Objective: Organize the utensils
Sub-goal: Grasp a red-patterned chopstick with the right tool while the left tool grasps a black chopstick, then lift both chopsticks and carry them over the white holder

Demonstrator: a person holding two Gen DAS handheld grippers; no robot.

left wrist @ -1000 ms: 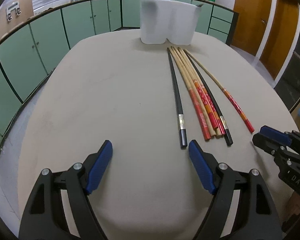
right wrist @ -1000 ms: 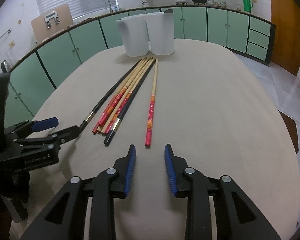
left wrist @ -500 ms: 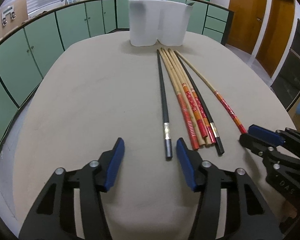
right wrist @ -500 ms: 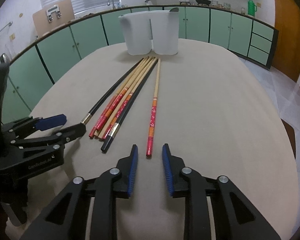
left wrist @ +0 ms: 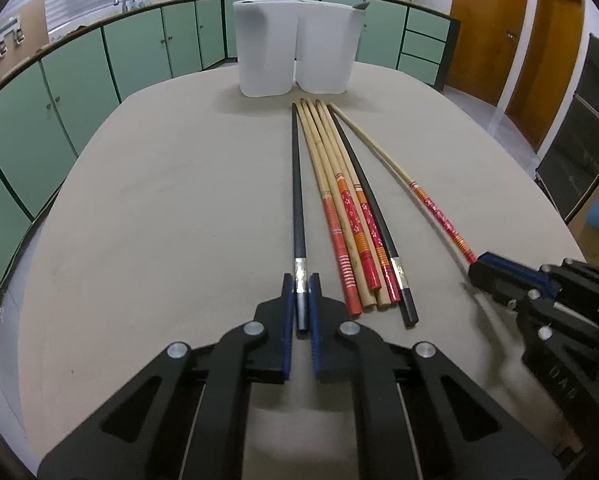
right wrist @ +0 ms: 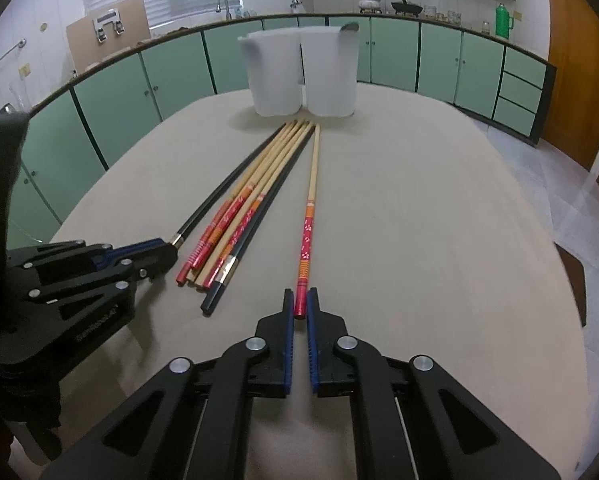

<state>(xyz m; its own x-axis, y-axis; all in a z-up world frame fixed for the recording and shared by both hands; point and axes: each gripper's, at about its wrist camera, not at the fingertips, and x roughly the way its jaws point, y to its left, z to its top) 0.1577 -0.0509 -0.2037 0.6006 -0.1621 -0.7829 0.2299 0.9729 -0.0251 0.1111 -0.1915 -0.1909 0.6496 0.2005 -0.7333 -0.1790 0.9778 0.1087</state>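
Observation:
Several chopsticks lie lengthwise on the beige table [left wrist: 159, 220]. My left gripper [left wrist: 300, 282] is shut on the near end of a black chopstick [left wrist: 297, 184] with a silver band, at the left of the bunch. My right gripper [right wrist: 300, 296] is shut on the red end of a lone bamboo chopstick [right wrist: 310, 208] lying right of the bunch. Between them lies a bundle of red-and-bamboo chopsticks [left wrist: 339, 208] with a second black chopstick [left wrist: 375, 224]. Each gripper shows in the other's view: the right gripper [left wrist: 483, 268], the left gripper [right wrist: 167, 250].
Two white holder cups [left wrist: 295, 48] stand side by side at the far end of the table, also in the right wrist view [right wrist: 303, 76]. Green cabinets [left wrist: 79, 72] ring the room. Wooden doors [left wrist: 519, 32] are at the right.
Both grippers moved forward and closed: the left onto the black chopstick's end, the right onto the lone red-ended chopstick. The chopsticks lie where they were.

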